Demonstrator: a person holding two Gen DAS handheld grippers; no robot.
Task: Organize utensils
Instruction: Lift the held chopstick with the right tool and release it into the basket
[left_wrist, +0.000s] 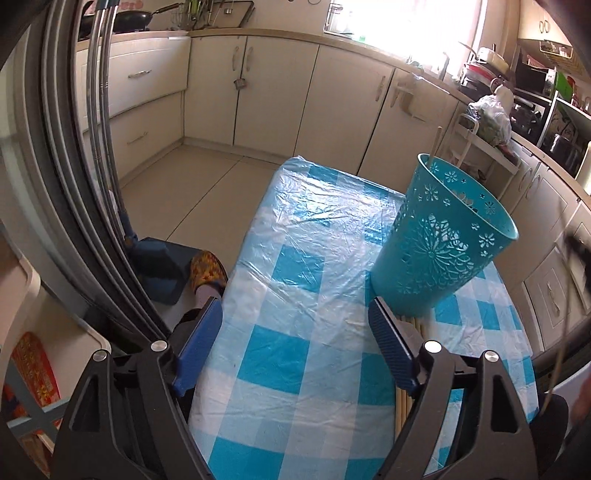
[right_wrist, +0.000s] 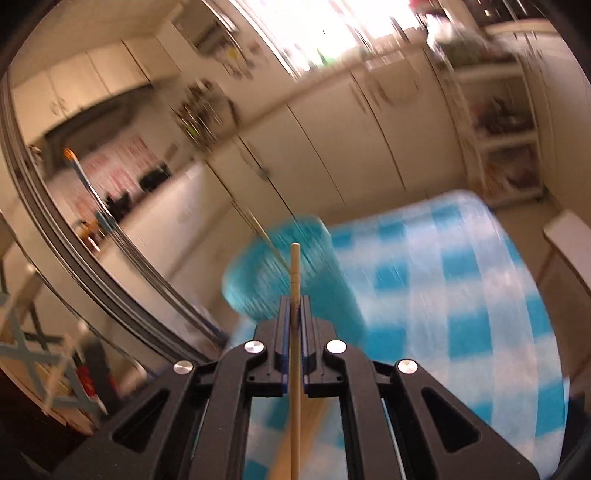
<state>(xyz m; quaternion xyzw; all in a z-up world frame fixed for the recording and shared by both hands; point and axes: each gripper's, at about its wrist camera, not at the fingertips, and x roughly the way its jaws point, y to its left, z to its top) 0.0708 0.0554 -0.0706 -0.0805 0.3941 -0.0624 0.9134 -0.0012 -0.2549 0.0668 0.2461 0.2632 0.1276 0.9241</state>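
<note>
A teal perforated holder (left_wrist: 443, 236) stands upright on the blue-and-white checked table (left_wrist: 295, 280), with one thin stick poking out of its far rim. Several wooden chopsticks (left_wrist: 408, 391) lie on the cloth just in front of it, partly hidden by my left gripper's right finger. My left gripper (left_wrist: 295, 332) is open and empty above the table's near part. My right gripper (right_wrist: 294, 306) is shut on a single wooden chopstick (right_wrist: 295, 273) that points forward at the teal holder (right_wrist: 295, 273). The right wrist view is blurred by motion.
Cream kitchen cabinets (left_wrist: 332, 99) line the far side and right, with a cluttered counter and a white rack (left_wrist: 487, 147). A door frame (left_wrist: 74, 184) and a slippered foot (left_wrist: 208, 271) are to the table's left. A stool edge (right_wrist: 569, 236) sits right of the table.
</note>
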